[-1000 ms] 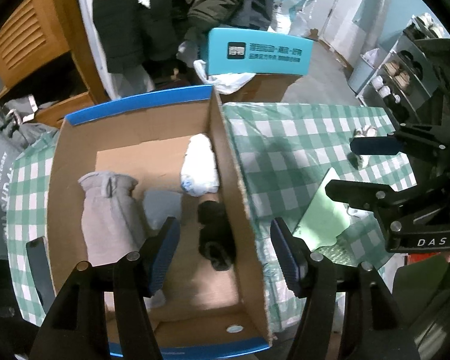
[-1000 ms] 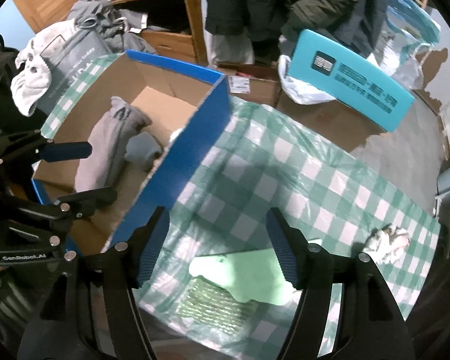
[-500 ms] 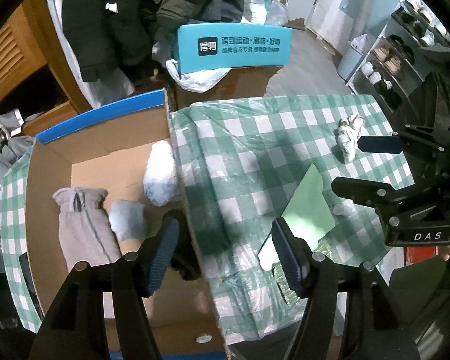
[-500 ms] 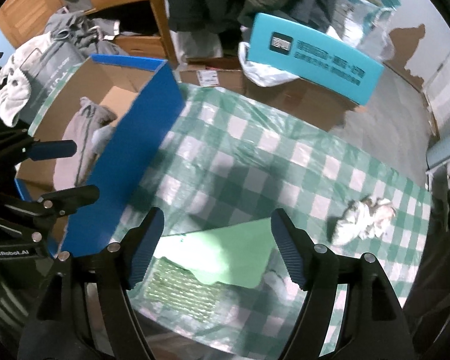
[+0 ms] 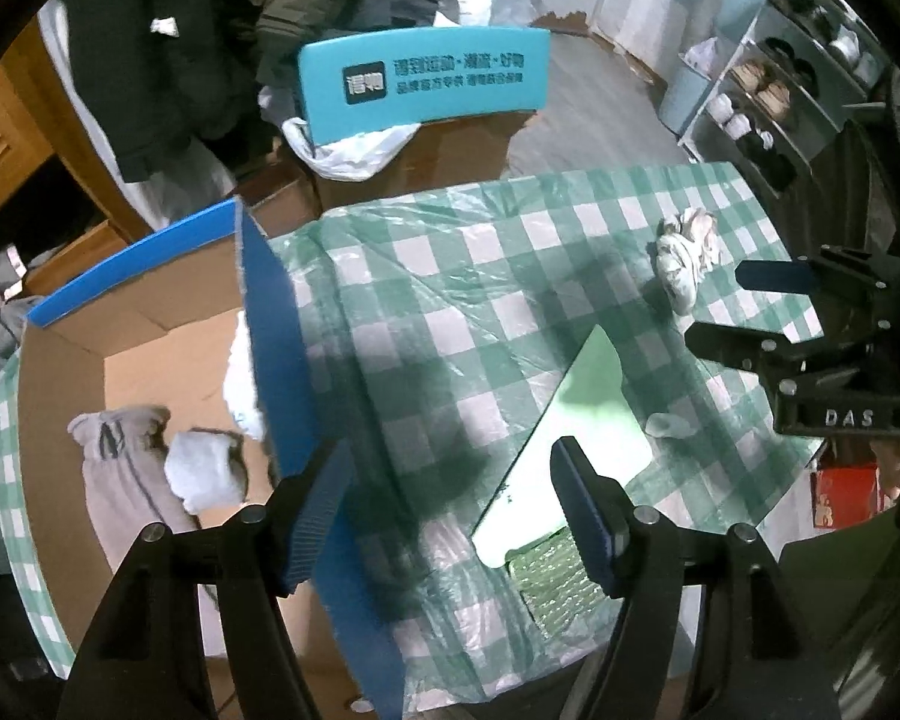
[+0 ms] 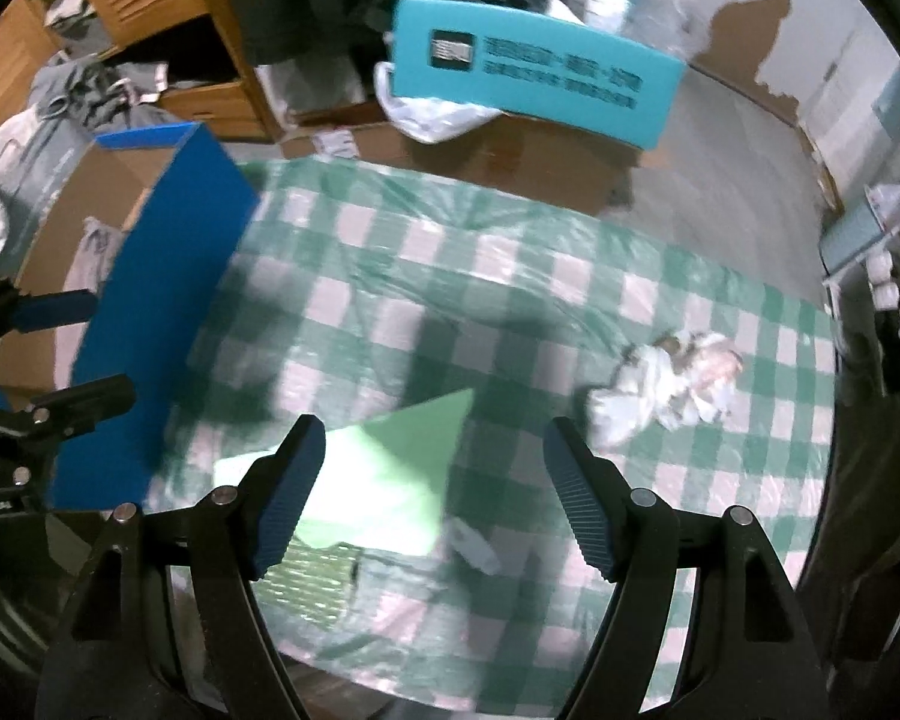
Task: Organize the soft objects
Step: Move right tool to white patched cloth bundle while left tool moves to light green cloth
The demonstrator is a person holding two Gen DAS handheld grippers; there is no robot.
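A crumpled whitish soft cloth lies on the checked tablecloth at the right; it also shows in the right wrist view. A blue-edged cardboard box stands on the left and holds a grey garment, a white roll and a white bundle. My left gripper is open and empty above the table beside the box wall. My right gripper is open and empty over the table, left of the cloth; it shows in the left wrist view.
A light green sheet lies on a green textured pad near the table's front edge. A teal sign, a plastic bag and dark coats stand behind the table. Shelves with shoes are at the right.
Both grippers have swung right, away from the box and toward the crumpled cloth. The box interior has slid left in both views. Both stay open and empty.
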